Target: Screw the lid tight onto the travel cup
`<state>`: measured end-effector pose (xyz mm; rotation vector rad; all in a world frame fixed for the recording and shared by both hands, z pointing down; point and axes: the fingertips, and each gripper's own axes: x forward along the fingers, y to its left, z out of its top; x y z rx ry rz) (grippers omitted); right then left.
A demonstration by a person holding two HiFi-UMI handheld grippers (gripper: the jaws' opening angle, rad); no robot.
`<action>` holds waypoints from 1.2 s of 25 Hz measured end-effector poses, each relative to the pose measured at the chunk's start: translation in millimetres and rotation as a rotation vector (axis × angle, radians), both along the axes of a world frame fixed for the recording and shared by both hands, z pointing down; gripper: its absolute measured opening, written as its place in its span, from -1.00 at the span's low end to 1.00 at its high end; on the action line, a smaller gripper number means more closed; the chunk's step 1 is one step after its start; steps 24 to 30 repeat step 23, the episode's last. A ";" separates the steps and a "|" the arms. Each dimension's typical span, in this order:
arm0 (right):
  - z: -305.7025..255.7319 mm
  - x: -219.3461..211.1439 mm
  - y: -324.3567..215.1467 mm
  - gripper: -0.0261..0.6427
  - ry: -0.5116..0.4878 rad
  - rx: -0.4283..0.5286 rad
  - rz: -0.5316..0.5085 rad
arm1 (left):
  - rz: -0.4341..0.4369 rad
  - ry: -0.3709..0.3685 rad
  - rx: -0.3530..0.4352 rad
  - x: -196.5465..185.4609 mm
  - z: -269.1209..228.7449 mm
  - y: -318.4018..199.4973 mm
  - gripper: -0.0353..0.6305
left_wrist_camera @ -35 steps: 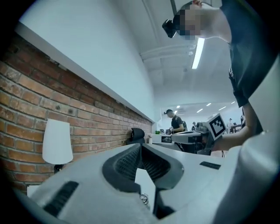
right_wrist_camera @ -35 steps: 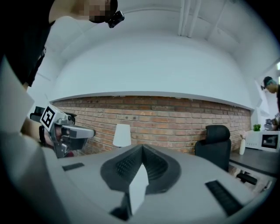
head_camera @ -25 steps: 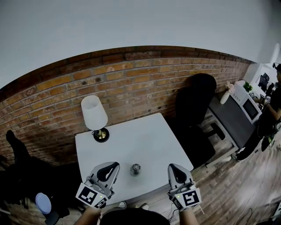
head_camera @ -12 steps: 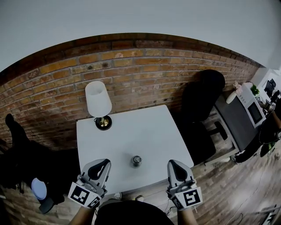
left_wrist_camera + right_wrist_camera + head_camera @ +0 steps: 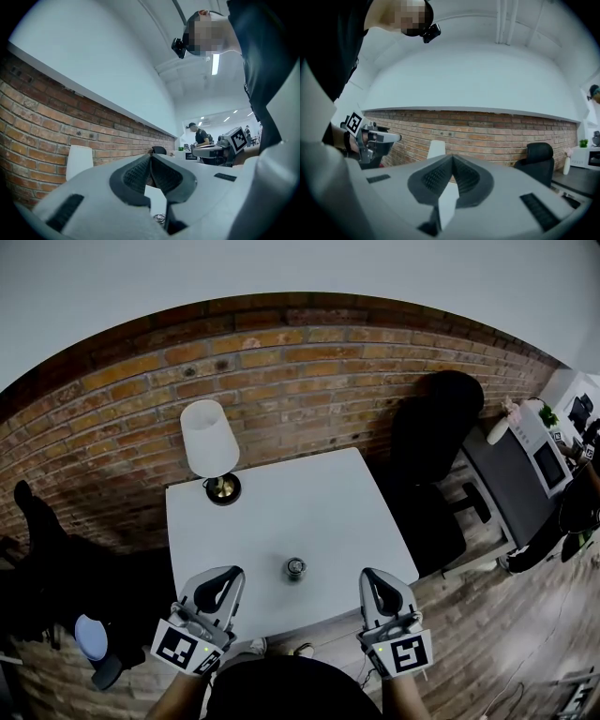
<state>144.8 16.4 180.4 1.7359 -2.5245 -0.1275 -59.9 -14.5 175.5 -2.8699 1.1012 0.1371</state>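
Table is taking up most of the workspace, its white square top running ahead of both claws to the brick wall. Lamp is sitting at the far-left corner, well ahead of the left gripper and clear of the work. Both claws are hovering over the near edge, pointing forward, well apart from each other. Left gripper's jaws are pressing pad to pad with nothing between them. Right gripper is showing the same in its own view, closed and empty. Travel cup is standing upright on the table between the two claws, about level with their tips, inboard-right of the left one and inboard-left of the right one, touching neither. Its long axis is running vertical, so the head camera is looking straight down on its top. Left is looking marginally nearer, but I'd call it close to even. Hard to read: the cup is tiny from above, so I can't tell whether the lid is already sitting on it, and no separate lid is showing on the table. Left gripper view is catching only a sliver of the cup below its jaws; right gripper view isn't showing it at all.
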 end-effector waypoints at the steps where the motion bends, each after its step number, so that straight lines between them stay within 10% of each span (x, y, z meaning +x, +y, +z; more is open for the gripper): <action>1: 1.3 0.7 2.1 -0.88 -0.001 -0.002 0.000 | -0.002 -0.001 -0.001 -0.7 0.7 1.9 -0.80; 30: 12.2 -2.7 21.3 -0.88 -0.009 -0.007 0.041 | -0.004 0.002 -0.041 -15.6 13.1 3.6 -0.80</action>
